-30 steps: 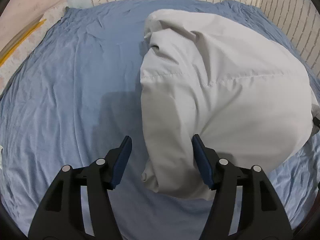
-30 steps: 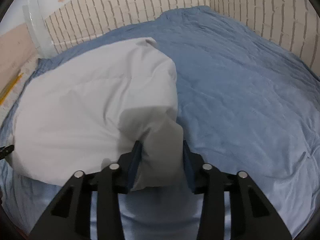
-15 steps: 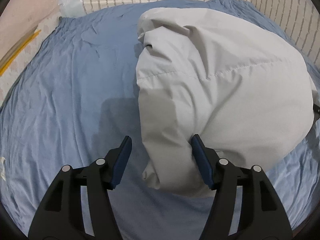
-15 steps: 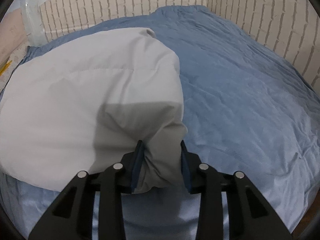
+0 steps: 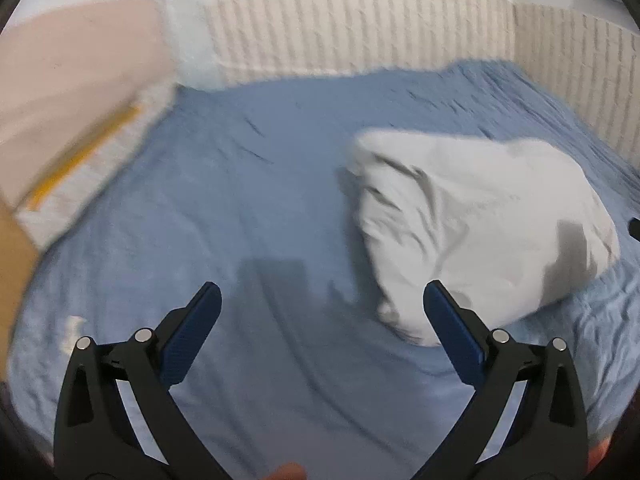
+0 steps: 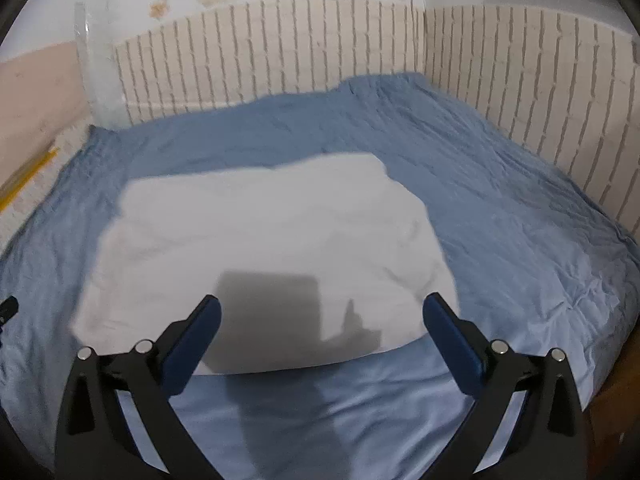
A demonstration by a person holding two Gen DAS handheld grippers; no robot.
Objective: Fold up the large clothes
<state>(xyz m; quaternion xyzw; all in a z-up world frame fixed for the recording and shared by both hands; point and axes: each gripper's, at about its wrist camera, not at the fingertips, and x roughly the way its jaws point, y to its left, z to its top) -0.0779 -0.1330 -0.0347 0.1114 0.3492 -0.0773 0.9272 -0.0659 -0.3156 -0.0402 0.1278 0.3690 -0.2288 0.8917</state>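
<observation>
Both grippers let go of the white padded garment [image 6: 264, 248], left gripper [image 5: 322, 312] and right gripper [image 6: 322, 322] jaws opening with nothing between them, drawn back and upward, garment now lying folded on the blue sheet [image 6: 500, 200]

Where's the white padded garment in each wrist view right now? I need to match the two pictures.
Left wrist view: white padded garment lies right of centre on the blue sheet, beyond the right finger of the tongs.
Right wrist view: garment fills the centre, just above both fingers, with a dark shadow on its near edge.
Shared landmark: the brick-pattern wall behind the bed.
</observation>
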